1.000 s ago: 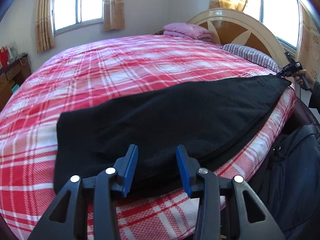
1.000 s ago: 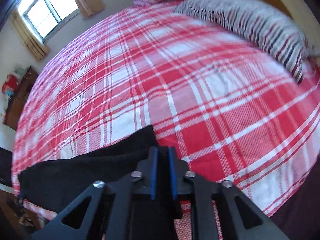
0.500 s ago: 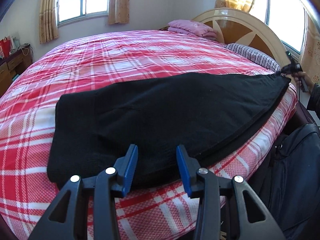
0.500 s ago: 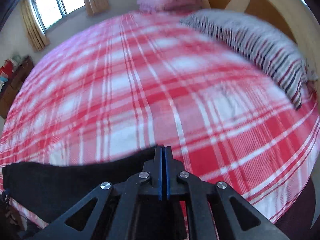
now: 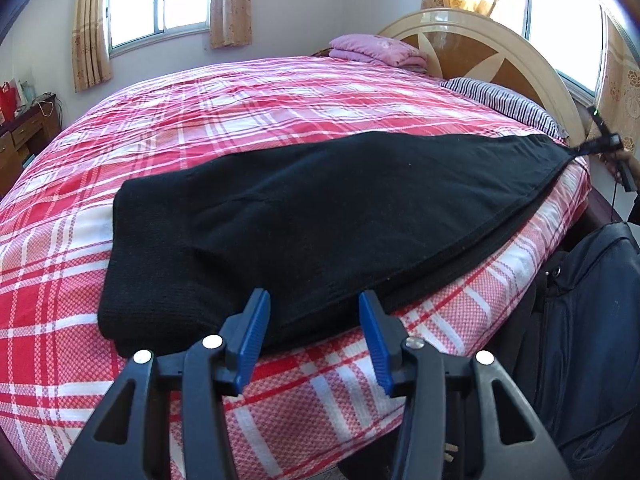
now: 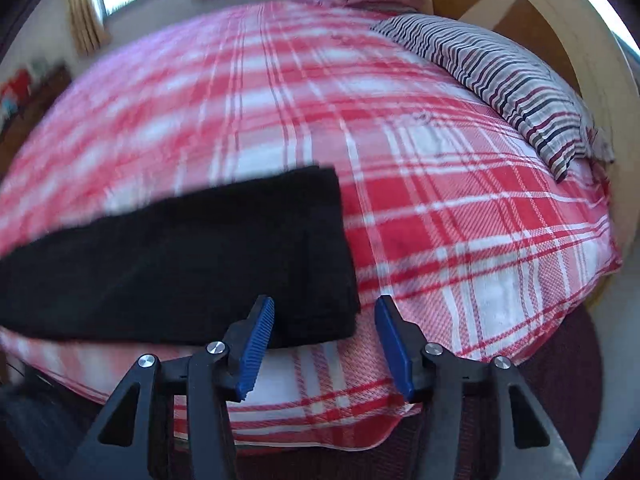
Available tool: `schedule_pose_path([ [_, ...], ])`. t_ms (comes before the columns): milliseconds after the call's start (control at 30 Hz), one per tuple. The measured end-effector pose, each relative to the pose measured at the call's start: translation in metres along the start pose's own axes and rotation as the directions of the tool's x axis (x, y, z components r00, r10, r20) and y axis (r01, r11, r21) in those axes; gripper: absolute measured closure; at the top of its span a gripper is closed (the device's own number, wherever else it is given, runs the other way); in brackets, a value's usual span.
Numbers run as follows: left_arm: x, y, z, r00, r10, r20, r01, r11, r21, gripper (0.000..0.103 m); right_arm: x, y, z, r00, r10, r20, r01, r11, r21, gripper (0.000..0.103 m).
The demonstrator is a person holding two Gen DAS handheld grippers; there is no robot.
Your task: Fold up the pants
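Black pants (image 5: 320, 220) lie folded lengthwise across the near side of the red plaid bed (image 5: 200, 120). My left gripper (image 5: 312, 336) hovers at their near edge. Its jaws are opening and no cloth sits between the pads. In the right wrist view the pants' end (image 6: 200, 260) rests flat on the bed. My right gripper (image 6: 324, 340) is just in front of its corner, jaws opening, with the pads clear of the cloth. In the left wrist view the right gripper (image 5: 600, 146) shows small at the pants' far right tip, held by a hand.
A striped pillow (image 6: 500, 80) and a folded pink blanket (image 5: 376, 48) lie by the arched headboard (image 5: 480, 40). A dark backpack (image 5: 580, 340) stands against the bed's right side. A wooden dresser (image 5: 20, 140) is at the far left wall.
My right gripper was shut on the pants' end and now stands open, with that end lying on the bed. My left gripper's jaws have spread a little wider.
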State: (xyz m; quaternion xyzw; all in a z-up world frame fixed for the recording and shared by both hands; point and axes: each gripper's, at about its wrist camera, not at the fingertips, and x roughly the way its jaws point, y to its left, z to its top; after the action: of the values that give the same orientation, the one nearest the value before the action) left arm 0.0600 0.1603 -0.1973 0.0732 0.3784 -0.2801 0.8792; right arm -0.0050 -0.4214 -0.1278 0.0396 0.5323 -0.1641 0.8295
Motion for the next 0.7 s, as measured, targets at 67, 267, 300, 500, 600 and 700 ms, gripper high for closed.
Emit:
schedule_pose_path([
  [67, 0.000, 0.001, 0.000, 1.000, 0.001, -0.003, -0.001, 1.000, 0.000, 0.054, -0.001, -0.002, 0.000, 1.000, -0.012, 0.019, 0.012, 1.000, 0.004, 0.049],
  [267, -0.030, 0.011, -0.002, 0.997, 0.067, 0.028, -0.067, 0.998, 0.011, 0.054, -0.048, 0.032, 0.008, 0.990, -0.025, 0.139, 0.033, 0.998, -0.051, 0.049],
  [300, -0.036, 0.016, -0.003, 0.996, 0.085, 0.040, -0.085, 0.996, -0.002, 0.053, -0.054, 0.048, 0.007, 0.987, 0.009, 0.158, 0.006, 0.996, -0.093, 0.049],
  [500, -0.049, 0.056, -0.006, 0.982, 0.166, 0.093, -0.150, 0.976, -0.155, 0.047, -0.063, 0.202, -0.012, 0.945, 0.288, 0.158, -0.190, 0.872, -0.451, 0.049],
  [600, -0.040, 0.055, -0.009, 0.980, 0.182, 0.077, -0.168, 0.973, -0.160, 0.047, -0.053, 0.293, -0.036, 0.915, 0.396, 0.074, -0.269, 0.737, -0.620, 0.049],
  [700, -0.030, 0.057, -0.009, 0.978, 0.198, 0.062, -0.185, 0.968, -0.171, 0.047, -0.044, 0.362, -0.058, 0.891, 0.455, -0.012, -0.317, 0.602, -0.733, 0.049],
])
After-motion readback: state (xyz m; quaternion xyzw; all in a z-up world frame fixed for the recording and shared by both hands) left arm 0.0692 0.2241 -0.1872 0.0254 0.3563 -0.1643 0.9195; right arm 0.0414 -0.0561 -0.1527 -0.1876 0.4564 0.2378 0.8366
